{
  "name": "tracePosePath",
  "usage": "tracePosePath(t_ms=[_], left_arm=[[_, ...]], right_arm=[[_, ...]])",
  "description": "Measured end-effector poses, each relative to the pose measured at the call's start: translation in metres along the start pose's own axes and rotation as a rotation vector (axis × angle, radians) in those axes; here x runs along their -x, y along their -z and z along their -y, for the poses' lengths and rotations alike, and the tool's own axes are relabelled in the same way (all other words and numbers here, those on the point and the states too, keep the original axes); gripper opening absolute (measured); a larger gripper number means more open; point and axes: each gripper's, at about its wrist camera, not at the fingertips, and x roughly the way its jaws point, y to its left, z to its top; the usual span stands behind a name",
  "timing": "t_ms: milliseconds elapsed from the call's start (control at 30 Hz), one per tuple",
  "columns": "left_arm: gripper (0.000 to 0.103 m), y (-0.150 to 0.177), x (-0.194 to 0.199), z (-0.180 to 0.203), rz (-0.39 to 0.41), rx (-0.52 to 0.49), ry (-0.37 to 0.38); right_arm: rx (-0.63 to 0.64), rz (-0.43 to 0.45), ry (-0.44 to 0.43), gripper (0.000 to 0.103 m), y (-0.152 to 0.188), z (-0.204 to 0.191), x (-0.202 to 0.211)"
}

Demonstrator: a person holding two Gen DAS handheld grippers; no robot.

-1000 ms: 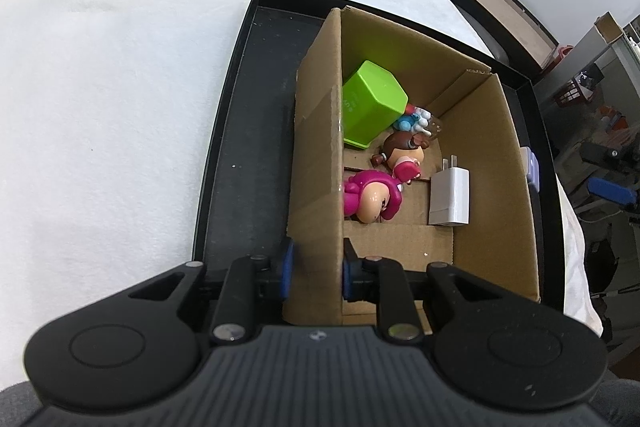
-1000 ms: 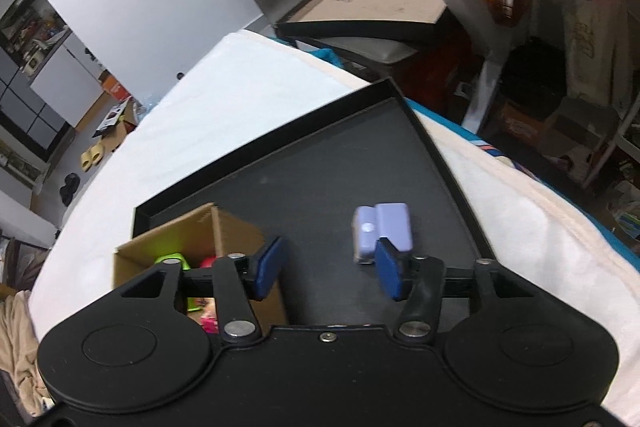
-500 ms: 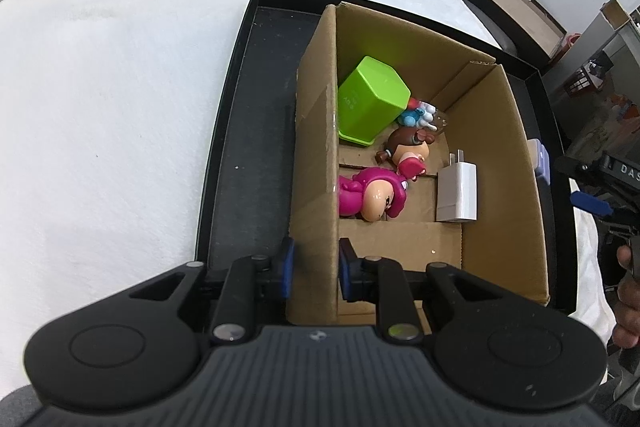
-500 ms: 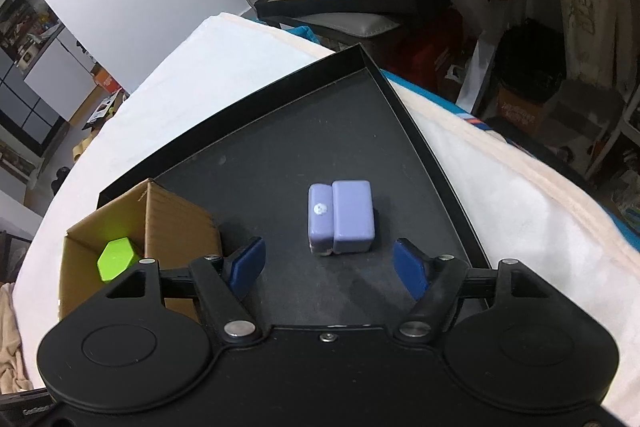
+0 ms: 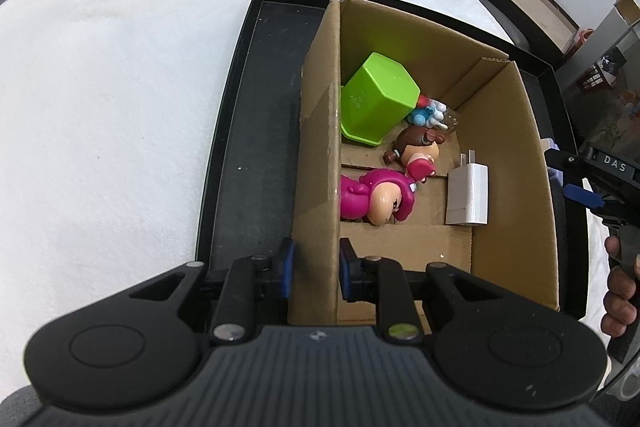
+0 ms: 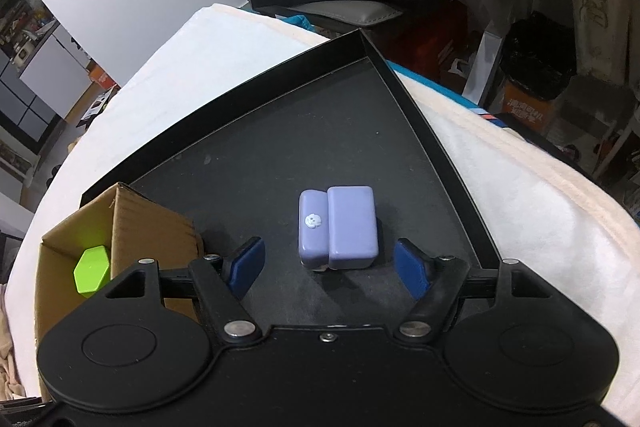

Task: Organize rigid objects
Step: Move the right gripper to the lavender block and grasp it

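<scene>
The tray [image 6: 400, 131] lies on the white cover, and the box [image 5: 316, 155] stands in its left part. My left gripper [image 5: 314, 269] is clamped on the near end of the box's left wall, one pad on each side of the cardboard, and it has kept this grip and place. Inside the box lie the green cup [image 5: 376, 99], the pink doll [image 5: 372, 197], the brown doll [image 5: 416, 149] and the white charger [image 5: 469, 195]. The purple case [image 6: 338, 227] is outside, on the tray floor just right of the box. My right gripper [image 6: 328, 267] has come down toward the case and its fingers have spread wide; now they stand one on each side of its near end, not touching. I judge the closing is next, then the case goes in the box
</scene>
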Motion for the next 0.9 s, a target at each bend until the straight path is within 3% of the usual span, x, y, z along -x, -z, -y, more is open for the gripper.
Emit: tracePosePath(t_ms=[133, 167, 200, 233, 900], left_arm=[[0.021, 0.0, 0.0, 0.0, -0.001, -0.004, -0.001], [0.021, 0.0, 0.0, 0.001, 0.0, -0.006, -0.003], [0.021, 0.0, 0.0, 0.001, 0.001, -0.008, -0.003], [0.021, 0.001, 0.0, 0.001, 0.001, -0.008, -0.003], [0.019, 0.01, 0.007, -0.004, 0.009, -0.006, 0.027]], right_arm=[[-0.019, 0.008, 0.004, 0.07, -0.001, 0.001, -0.006], [-0.02, 0.004, -0.002, 0.066, -0.001, 0.001, -0.007], [-0.014, -0.003, -0.001, 0.047, -0.001, 0.0, -0.007], [-0.007, -0.011, 0.007, 0.044, 0.0, 0.001, -0.007], [0.018, 0.003, 0.012, 0.044, 0.007, -0.009, 0.044]])
